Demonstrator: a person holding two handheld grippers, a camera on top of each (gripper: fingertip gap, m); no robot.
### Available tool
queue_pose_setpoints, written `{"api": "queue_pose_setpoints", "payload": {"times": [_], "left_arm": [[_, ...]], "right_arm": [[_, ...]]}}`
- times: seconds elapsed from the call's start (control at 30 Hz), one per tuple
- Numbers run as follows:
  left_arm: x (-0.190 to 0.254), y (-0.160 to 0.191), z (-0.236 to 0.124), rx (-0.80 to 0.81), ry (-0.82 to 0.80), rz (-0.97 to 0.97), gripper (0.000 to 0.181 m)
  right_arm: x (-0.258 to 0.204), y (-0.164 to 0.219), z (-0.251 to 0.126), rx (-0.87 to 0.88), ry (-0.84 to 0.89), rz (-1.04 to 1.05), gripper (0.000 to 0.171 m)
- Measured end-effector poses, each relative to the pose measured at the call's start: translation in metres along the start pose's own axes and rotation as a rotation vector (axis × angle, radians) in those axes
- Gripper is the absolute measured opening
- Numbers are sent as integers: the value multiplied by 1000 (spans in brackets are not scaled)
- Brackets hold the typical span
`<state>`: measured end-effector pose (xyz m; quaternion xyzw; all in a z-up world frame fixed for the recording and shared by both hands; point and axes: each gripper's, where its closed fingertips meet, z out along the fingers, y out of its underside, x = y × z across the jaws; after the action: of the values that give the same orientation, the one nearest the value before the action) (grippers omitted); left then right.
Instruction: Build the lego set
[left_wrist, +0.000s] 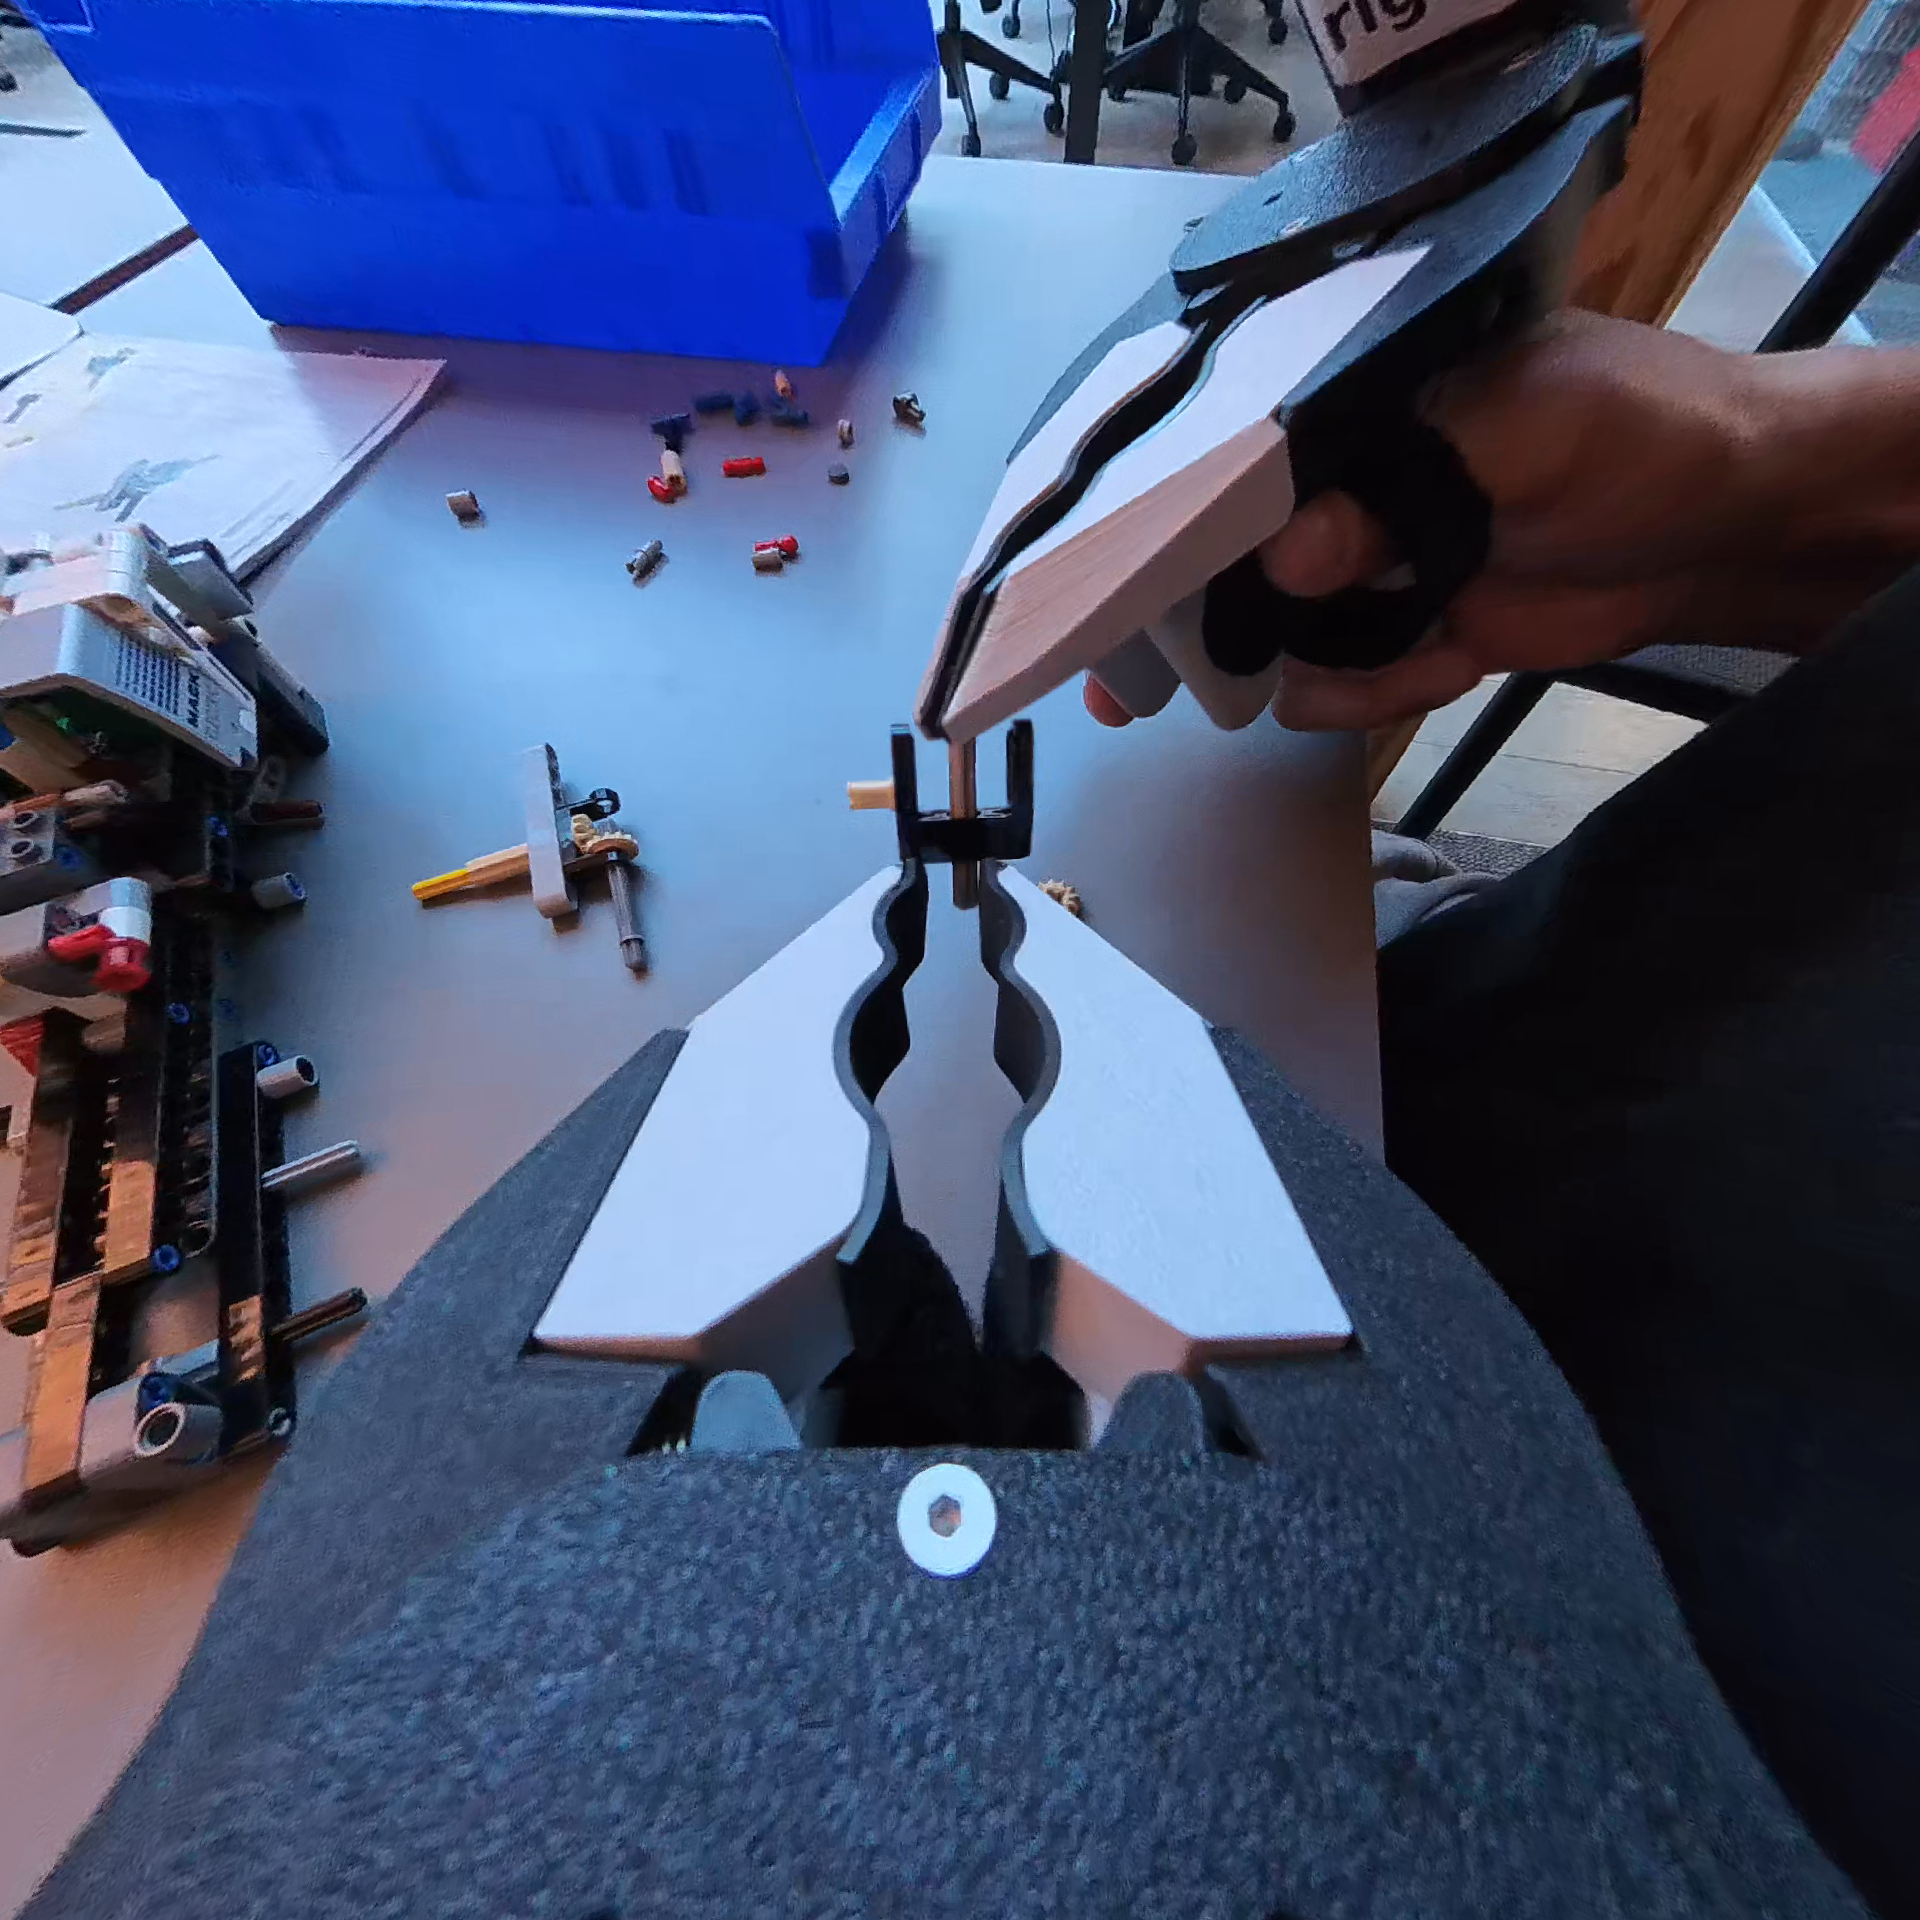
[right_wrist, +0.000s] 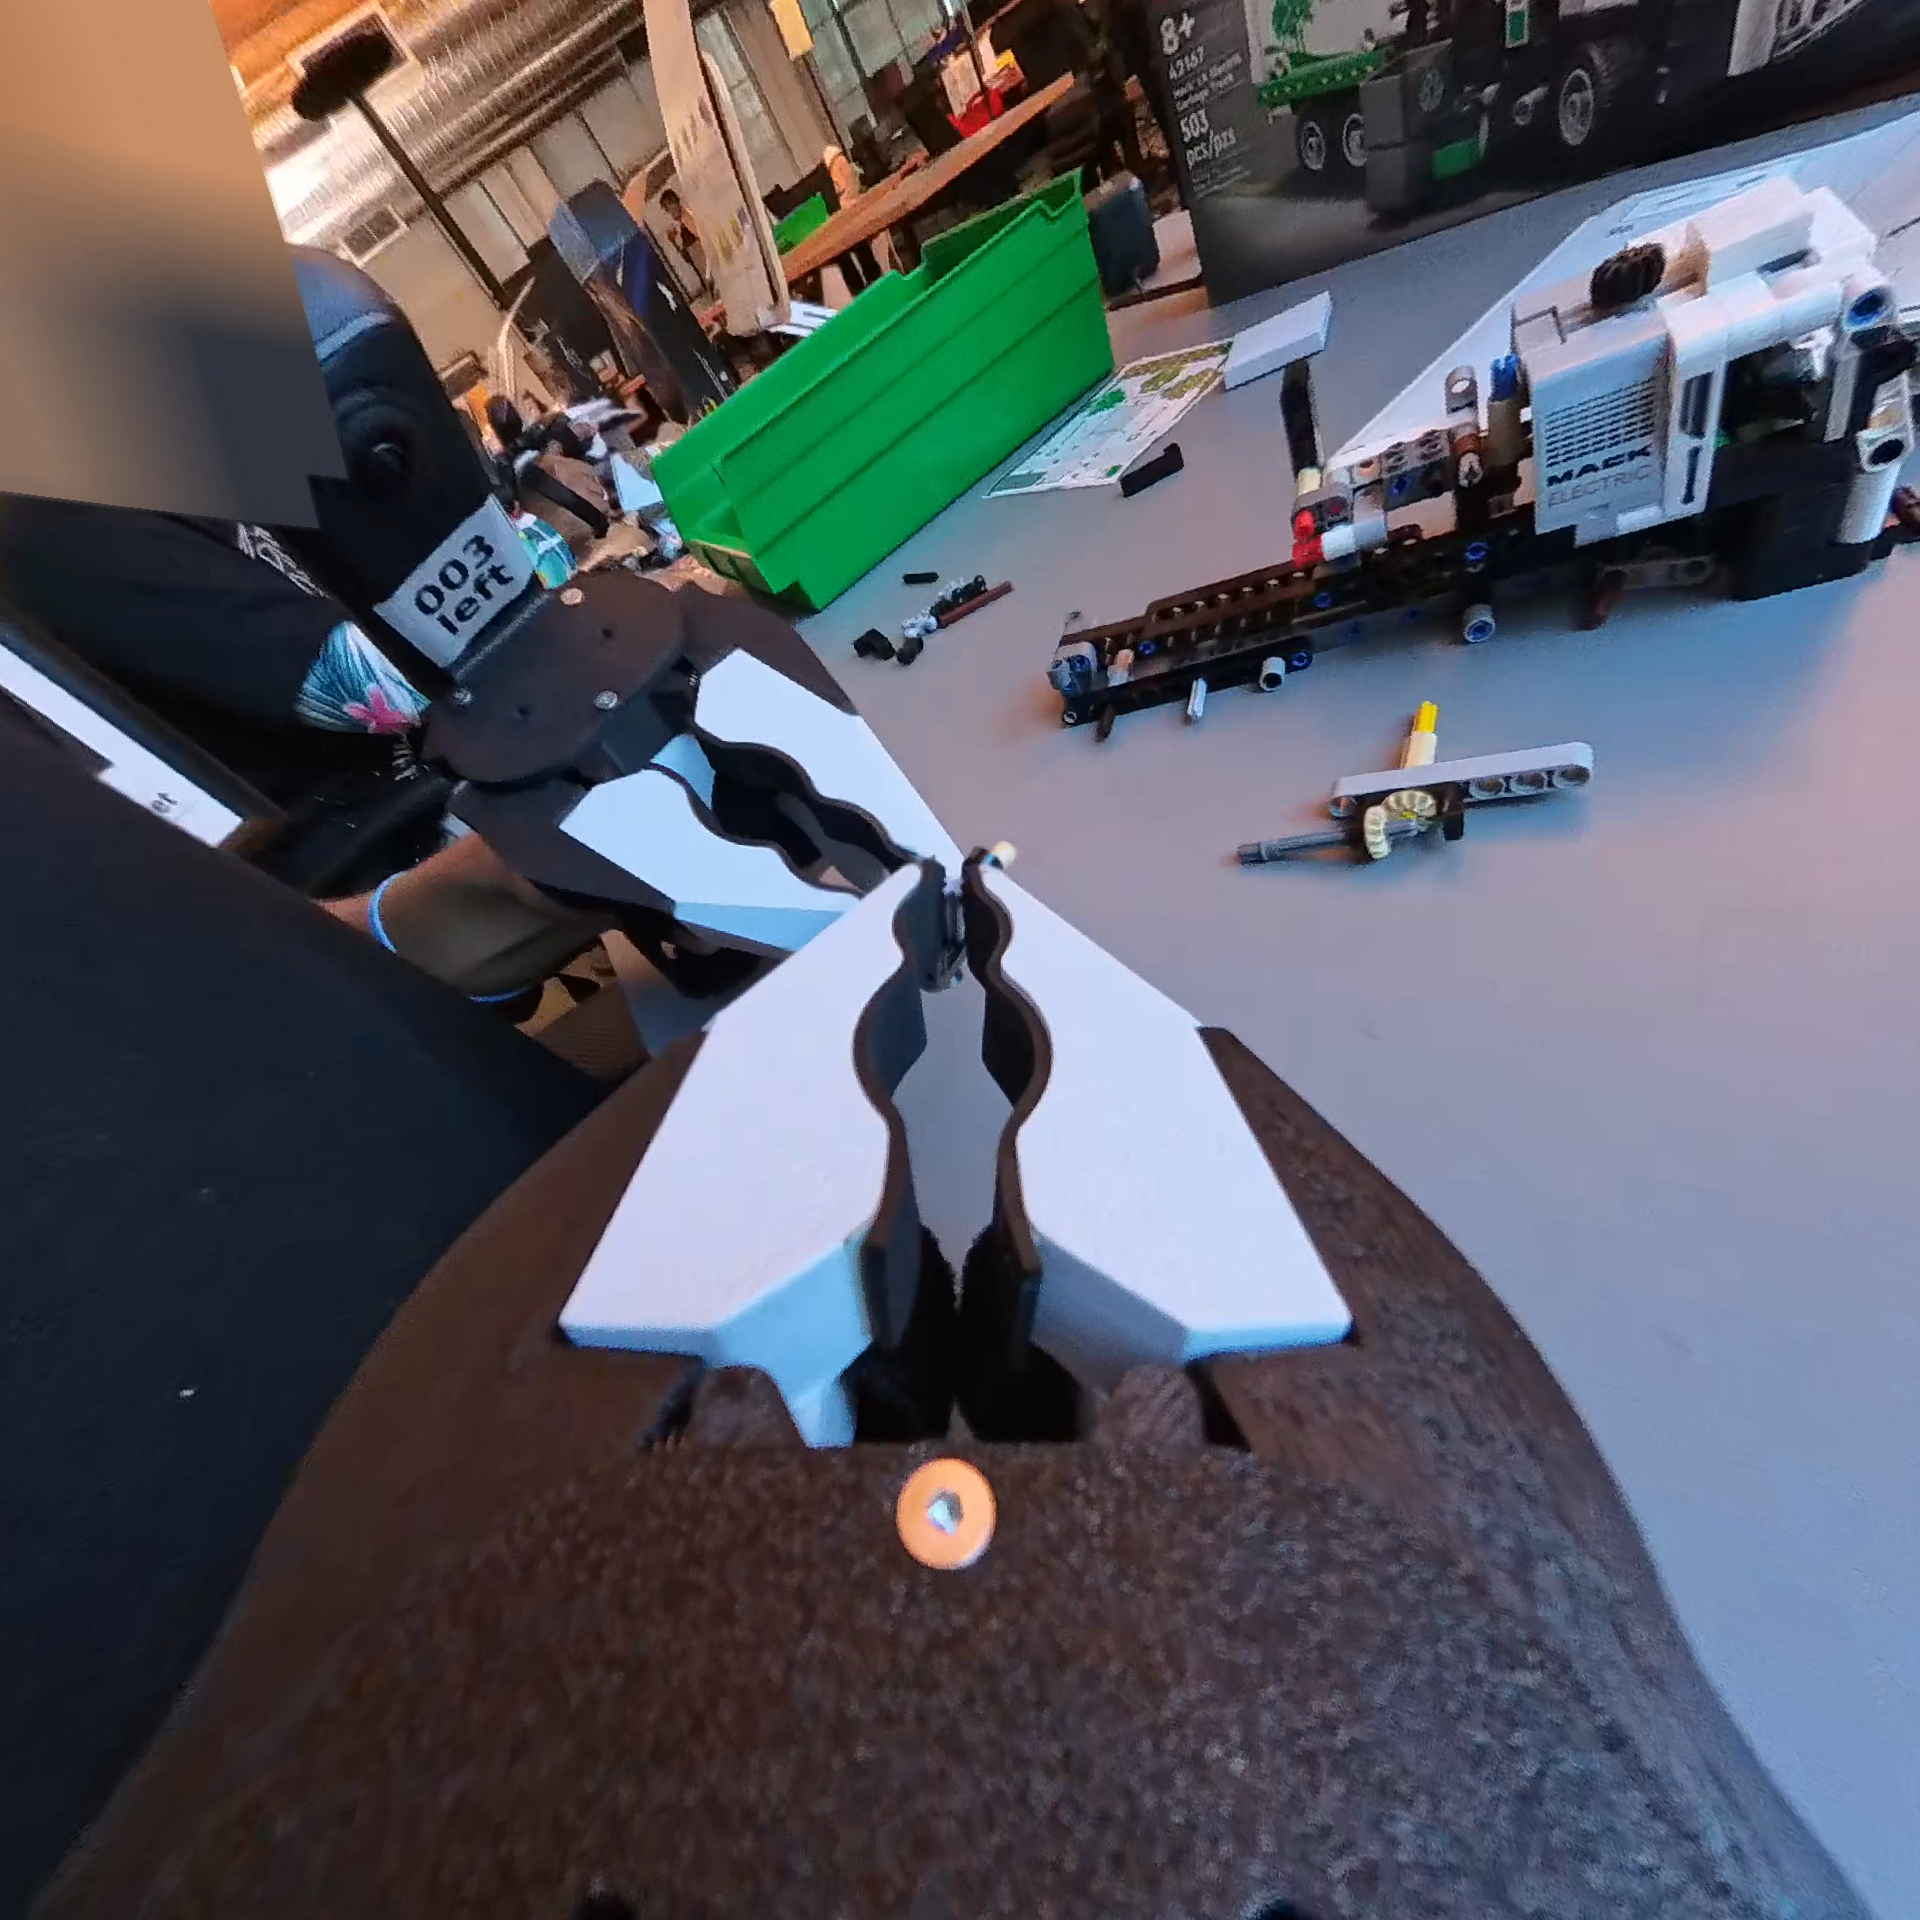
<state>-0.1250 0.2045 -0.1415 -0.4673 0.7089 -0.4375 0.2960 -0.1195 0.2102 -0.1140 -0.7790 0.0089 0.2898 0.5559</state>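
- The left gripper (left_wrist: 961, 878) is pinched nearly closed on a black yoke (left_wrist: 961, 800), held above the table (left_wrist: 727, 644), prongs pointing up.
- The right gripper (left_wrist: 940, 727) is closed tight on a grey axle (left_wrist: 964, 821), coming from above and to the right.
- The axle stands upright through the yoke's centre hole; I judge the next push runs straight down that axis.
- A tan pin (left_wrist: 871, 795) juts left.

1. An open-plan office or workshop hall: wheeled office chairs (left_wrist: 1195, 73) stand behind the grey table (left_wrist: 727, 675).
2. Long wooden workbenches (right_wrist: 925, 197) fill the background.
3. Storage bins, blue (left_wrist: 499, 177) and green (right_wrist: 894, 416), sit on the table.
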Motion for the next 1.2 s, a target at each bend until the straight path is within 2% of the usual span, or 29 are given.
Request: {"api": "queue_pose_setpoints", "payload": {"times": [0.6,0.67,0.73,0.87,1.0,1.1,1.2], "left_arm": [[-3,1,4,1,-61,55,2],[-4,-1,1,18,-76,53,2],[-10,6,-3,-10,-101,33,2],[-18,12,-17,-3,-115,-34,2],[-21,18,-18,-31,-133,-64,2],[-17,17,-18,-50,-141,-41,2],[-9,18,-16,-64,-135,-7,2]], "right_arm": [[0,3,5,-36,-44,114,4],[0,-2,-3,-52,-28,35,9],[8,-7,-18,-71,30,-41,24],[18,44,-25,-337,181,-264,21],[24,69,-18,-393,280,-317,18],[28,68,-17,-393,360,-397,13],[31,74,-16,-438,370,-419,15]]}}
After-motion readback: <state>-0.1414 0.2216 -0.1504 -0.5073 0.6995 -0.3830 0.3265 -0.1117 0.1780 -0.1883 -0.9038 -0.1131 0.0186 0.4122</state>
